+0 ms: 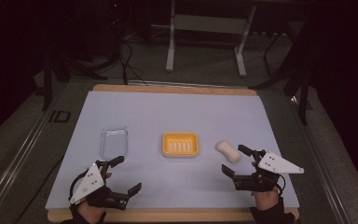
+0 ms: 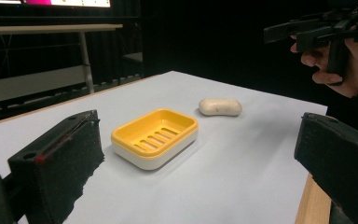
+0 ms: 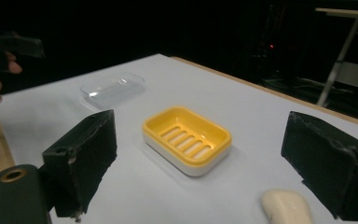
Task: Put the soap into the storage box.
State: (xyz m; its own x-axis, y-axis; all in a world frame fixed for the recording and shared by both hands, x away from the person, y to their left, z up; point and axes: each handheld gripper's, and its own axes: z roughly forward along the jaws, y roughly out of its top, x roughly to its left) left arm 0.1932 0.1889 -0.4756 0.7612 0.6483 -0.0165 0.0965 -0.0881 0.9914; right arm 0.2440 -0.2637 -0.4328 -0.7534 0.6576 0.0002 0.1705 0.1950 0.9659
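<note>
Right, from the high view, the left gripper point(image 1: 125, 175) is hovering at about seven o'clock on the pale grey table mat point(image 1: 177, 107), jaws spread wide and holding nothing. The right gripper point(image 1: 237, 160) is sitting at about four o'clock, jaws equally wide and empty, with the cream-coloured oval bar of soap point(image 1: 228, 151) lying on the mat just beside its upper jaw, apart from it. The yellow rectangular plastic soap dish with a slotted insert point(image 1: 180, 144) is resting near the mat's centre, the soap at its three o'clock, and the clear transparent plastic lid point(image 1: 113, 142) is lying flat at the dish's nine o'clock, well apart.

Now the left gripper view: the left gripper point(image 2: 200, 158) is showing both black pads far apart with bare mat between them. The soap dish point(image 2: 154, 138) is sitting ahead, the soap point(image 2: 220, 106) beyond it at one o'clock, and the right gripper point(image 2: 307, 32) is hanging up at two o'clock.

Over to the right gripper view: the right gripper point(image 3: 205, 168) is gaping wide open, gripping nothing. The soap point(image 3: 286, 206) is lying at five o'clock near the right-hand pad, the dish point(image 3: 187, 138) is dead ahead, and the lid point(image 3: 113, 89) is farther off at eleven o'clock.
</note>
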